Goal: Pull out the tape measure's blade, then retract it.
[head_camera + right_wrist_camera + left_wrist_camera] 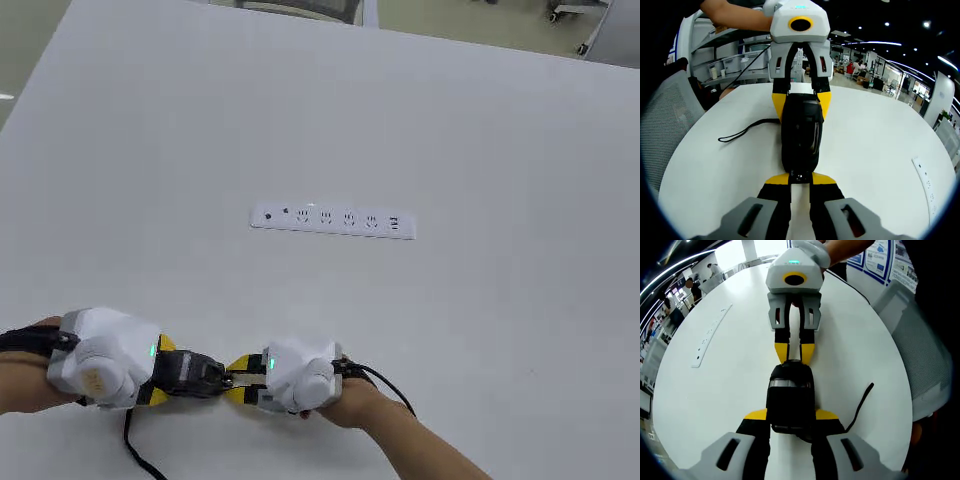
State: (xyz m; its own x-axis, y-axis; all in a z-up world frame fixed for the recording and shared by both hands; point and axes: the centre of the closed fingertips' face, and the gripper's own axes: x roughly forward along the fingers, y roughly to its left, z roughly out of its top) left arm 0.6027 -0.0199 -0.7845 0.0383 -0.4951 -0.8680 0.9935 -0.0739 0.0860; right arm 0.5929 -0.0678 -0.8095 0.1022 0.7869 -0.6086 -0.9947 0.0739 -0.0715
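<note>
At 7 o'clock on the white counter, the left gripper is seen with its fingers clamped on the sides of the single black tape measure. The case is judged hard, compact and fairly weighty, so a firm side hold suits it. The blade is expected to be thin, springy and sharp-edged, best taken at its end hook. At 3 o'clock of the case, the right gripper is shown with fingers pinched together at the case's mouth. Two grippers and one power strip, toward 12 o'clock, are counted.
</note>
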